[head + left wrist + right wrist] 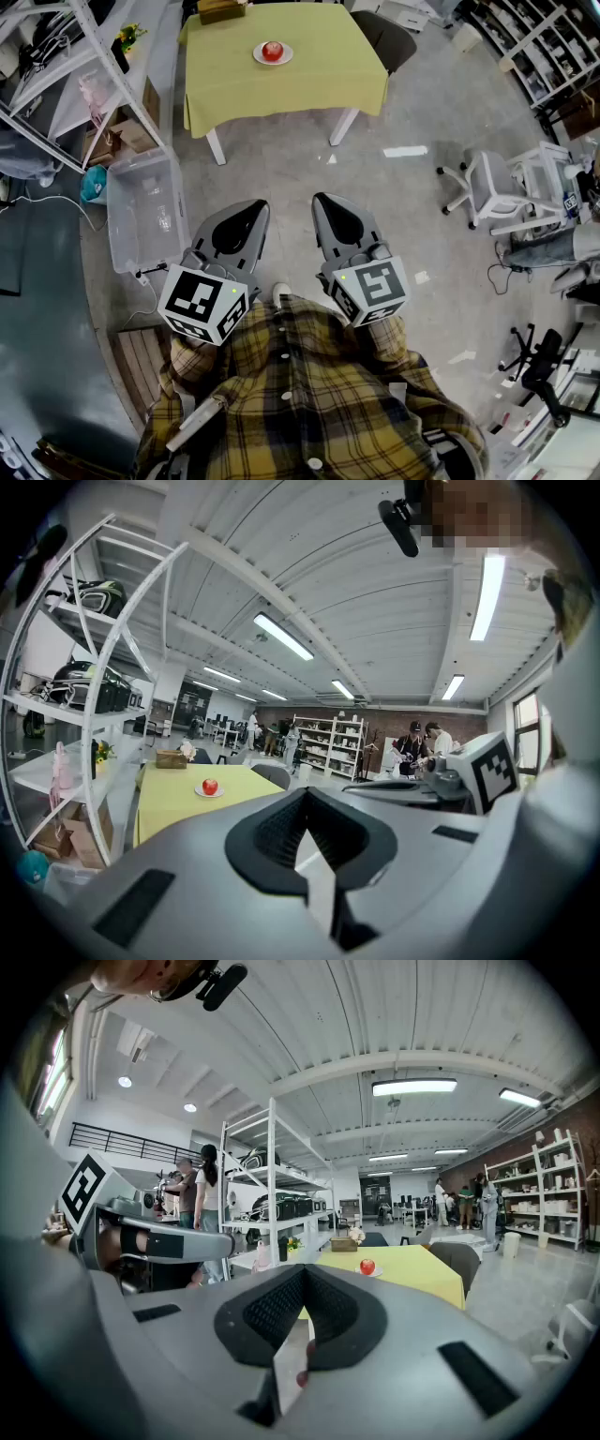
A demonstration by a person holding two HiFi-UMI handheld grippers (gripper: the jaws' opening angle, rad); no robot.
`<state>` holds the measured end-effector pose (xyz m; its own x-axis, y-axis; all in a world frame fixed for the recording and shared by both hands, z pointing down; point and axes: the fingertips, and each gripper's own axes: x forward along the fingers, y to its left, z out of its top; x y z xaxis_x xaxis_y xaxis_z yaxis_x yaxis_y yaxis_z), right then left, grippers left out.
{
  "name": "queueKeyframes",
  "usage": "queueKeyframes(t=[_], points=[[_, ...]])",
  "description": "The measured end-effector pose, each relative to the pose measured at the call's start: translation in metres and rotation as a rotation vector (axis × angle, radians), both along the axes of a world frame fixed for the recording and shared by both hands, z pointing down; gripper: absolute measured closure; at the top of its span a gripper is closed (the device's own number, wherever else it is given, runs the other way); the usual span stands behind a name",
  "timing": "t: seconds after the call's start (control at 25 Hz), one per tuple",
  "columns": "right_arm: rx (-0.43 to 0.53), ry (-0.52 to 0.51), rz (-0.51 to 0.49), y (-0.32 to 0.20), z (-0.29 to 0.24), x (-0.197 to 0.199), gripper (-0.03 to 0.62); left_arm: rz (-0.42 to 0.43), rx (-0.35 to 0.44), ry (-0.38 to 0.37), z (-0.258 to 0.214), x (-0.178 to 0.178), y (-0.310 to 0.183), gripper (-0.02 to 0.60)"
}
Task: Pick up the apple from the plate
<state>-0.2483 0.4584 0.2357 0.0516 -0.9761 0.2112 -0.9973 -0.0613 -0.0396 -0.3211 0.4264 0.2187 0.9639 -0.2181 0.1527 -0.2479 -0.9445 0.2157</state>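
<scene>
A red apple (pixel 272 51) lies on a small white plate (pixel 285 58) on a table with a yellow-green cloth (pixel 319 66), far ahead across the floor. The apple is small and distant in the left gripper view (pixel 210 787) and in the right gripper view (pixel 367 1267). My left gripper (pixel 249 206) and right gripper (pixel 325 201) are held side by side close to my body, pointing toward the table. Both are shut with nothing between the jaws, as the left gripper view (pixel 305 795) and the right gripper view (pixel 302 1275) show. A wide stretch of floor separates them from the apple.
A brown box (pixel 221 9) sits at the table's far edge, with a grey chair (pixel 389 37) behind. A clear plastic bin (pixel 145 211) and white shelving (pixel 84 84) stand at left. White office chairs (pixel 487 187) are at right. People stand by shelves in the background.
</scene>
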Motion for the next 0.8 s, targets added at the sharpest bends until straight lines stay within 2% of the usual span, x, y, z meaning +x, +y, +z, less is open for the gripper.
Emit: queueKeyframes(t=[0.16, 0.48, 0.8], points=[[0.0, 0.0, -0.009, -0.005, 0.004, 0.01, 0.598, -0.007, 0.045, 0.012, -0.003, 0.011, -0.006, 0.574], [0.055, 0.002, -0.013, 0.007, 0.001, 0.021, 0.597, -0.024, 0.049, 0.003, 0.004, 0.02, 0.006, 0.574], [0.058, -0.007, -0.016, 0.023, 0.007, 0.035, 0.597, -0.036, 0.065, -0.019, 0.007, 0.03, 0.022, 0.574]])
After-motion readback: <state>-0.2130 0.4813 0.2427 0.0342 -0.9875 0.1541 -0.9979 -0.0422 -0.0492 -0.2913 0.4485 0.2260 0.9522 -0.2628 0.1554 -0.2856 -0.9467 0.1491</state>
